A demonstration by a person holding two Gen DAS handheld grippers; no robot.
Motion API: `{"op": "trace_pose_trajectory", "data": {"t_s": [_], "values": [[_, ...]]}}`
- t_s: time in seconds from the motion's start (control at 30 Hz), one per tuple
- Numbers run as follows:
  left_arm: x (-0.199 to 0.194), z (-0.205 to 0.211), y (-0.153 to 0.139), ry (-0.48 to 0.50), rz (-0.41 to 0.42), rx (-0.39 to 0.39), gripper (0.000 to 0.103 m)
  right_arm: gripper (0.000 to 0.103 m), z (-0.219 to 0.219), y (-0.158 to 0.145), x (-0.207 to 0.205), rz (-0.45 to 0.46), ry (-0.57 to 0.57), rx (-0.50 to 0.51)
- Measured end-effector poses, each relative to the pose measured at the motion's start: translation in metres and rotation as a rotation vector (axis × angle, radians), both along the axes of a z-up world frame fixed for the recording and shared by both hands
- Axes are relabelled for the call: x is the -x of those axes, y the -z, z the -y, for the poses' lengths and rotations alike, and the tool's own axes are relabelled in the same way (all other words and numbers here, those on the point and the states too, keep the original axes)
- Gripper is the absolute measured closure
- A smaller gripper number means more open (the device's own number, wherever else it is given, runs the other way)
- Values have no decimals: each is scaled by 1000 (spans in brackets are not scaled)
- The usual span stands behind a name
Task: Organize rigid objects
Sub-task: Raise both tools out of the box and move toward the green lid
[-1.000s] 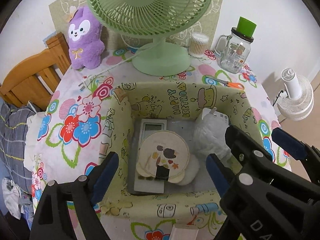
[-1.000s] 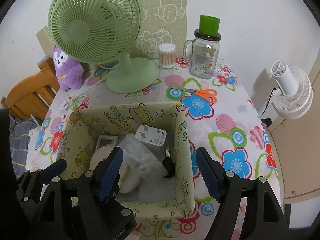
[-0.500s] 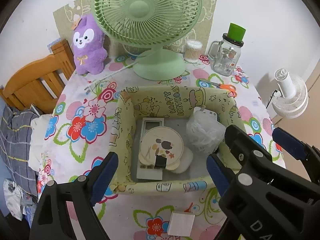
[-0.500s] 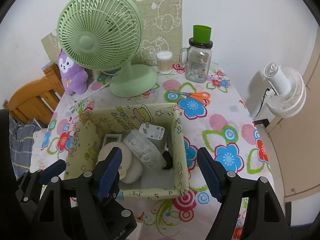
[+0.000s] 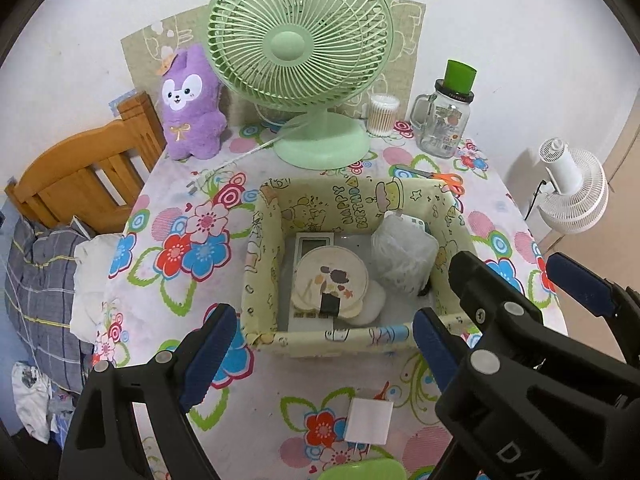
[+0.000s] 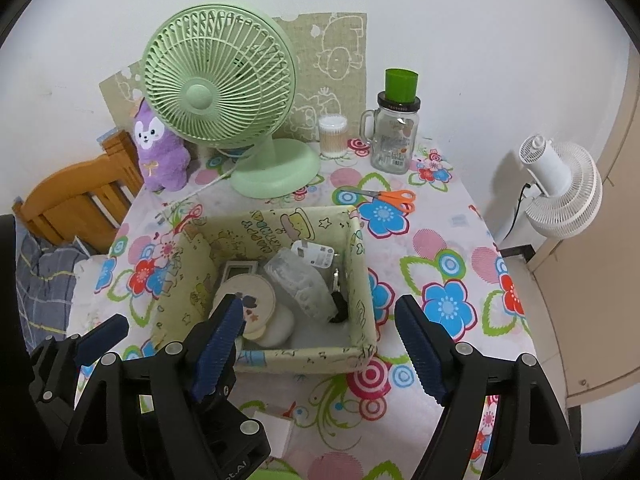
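Note:
A yellow cartoon-print box point(image 5: 352, 338) point(image 6: 304, 356) stands mid-table. Inside lie a round cream disc point(image 5: 330, 276) point(image 6: 252, 296) on a white remote point(image 5: 314, 242), a clear crumpled plastic piece point(image 5: 402, 256) point(image 6: 298, 280), a white charger point(image 6: 314, 254) and something small and black point(image 6: 340, 312). My left gripper point(image 5: 322, 344) hovers open and empty above the box's near wall. My right gripper point(image 6: 320, 328) is also open and empty, above the box's near right part. A small white box point(image 5: 368, 420) lies on the cloth nearer me.
Behind the box stand a green fan point(image 5: 300, 44), a purple plush point(image 5: 188, 104), a cotton-swab tub point(image 5: 383, 114) and a glass jar with a green cup point(image 5: 444, 120). Orange scissors point(image 6: 390, 197) lie right of the fan. A wooden chair point(image 5: 80, 176) is left, a white fan point(image 6: 560, 188) right.
Both grippers have drawn back and up from the box, which now looks smaller and farther. The small white box near the table's front has come into view.

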State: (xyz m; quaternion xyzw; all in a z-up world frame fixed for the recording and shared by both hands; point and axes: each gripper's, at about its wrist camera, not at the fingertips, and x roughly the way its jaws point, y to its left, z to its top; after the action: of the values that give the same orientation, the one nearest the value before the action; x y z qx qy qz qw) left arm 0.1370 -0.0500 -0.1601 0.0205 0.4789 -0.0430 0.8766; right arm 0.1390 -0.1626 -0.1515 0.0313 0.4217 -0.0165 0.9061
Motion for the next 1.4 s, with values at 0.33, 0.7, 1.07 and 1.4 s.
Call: {"op": "trace_pose_trajectory", "data": {"t_s": [0.33,0.7,1.07,1.4], "values": [[21,-4,-9,14,22,1,12,22,-4,-9,22,23,3,1],[42,-5,-10,31,33,1,12,22,-6,-8,42,27,-3,0],[58,-5,6,38,4,-2,9,22,-6,10,56,-5,-15,-6],[67,-8,27,32,-29,19,7,22,-11,32,64,-33,-28,4]]}}
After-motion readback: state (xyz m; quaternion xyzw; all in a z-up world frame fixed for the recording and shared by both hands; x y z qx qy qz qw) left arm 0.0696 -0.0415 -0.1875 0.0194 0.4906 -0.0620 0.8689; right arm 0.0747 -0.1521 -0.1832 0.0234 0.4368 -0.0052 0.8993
